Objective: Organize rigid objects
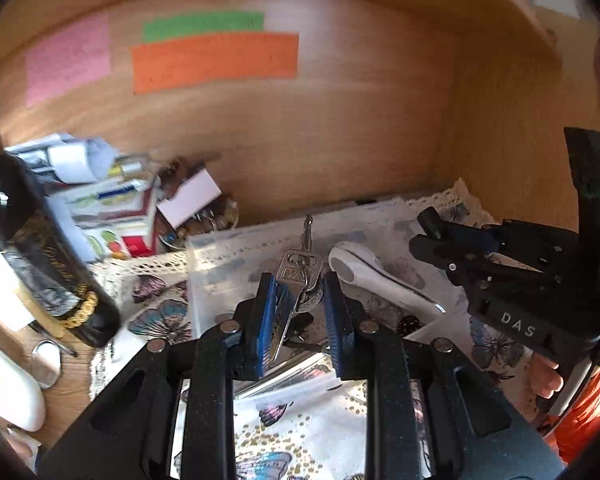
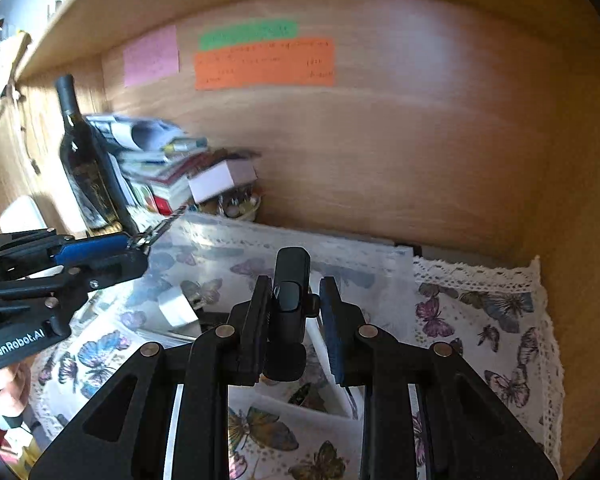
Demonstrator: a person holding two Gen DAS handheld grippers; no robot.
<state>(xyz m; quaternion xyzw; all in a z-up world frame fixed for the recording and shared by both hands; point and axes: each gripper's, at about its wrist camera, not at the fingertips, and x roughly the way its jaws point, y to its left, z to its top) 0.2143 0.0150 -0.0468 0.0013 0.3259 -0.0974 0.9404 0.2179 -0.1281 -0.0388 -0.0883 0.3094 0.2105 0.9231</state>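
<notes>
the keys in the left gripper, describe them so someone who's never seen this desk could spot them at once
Start at the wooden back wall with the orange note, then drop to the clear plastic box on the butterfly cloth. Above it, the left gripper holds the bunch of keys: silver metal with a square-headed key on top, unlike the smooth white handle beside it.

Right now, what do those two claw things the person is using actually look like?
Both are matte black plastic, with angular linkage arms joined by round silver rivets. Each finger carries a ribbed blue pad. The right gripper bears white "DAS" lettering; the left gripper reads "GenRobot.AI". A bare hand shows behind one handle.
</notes>
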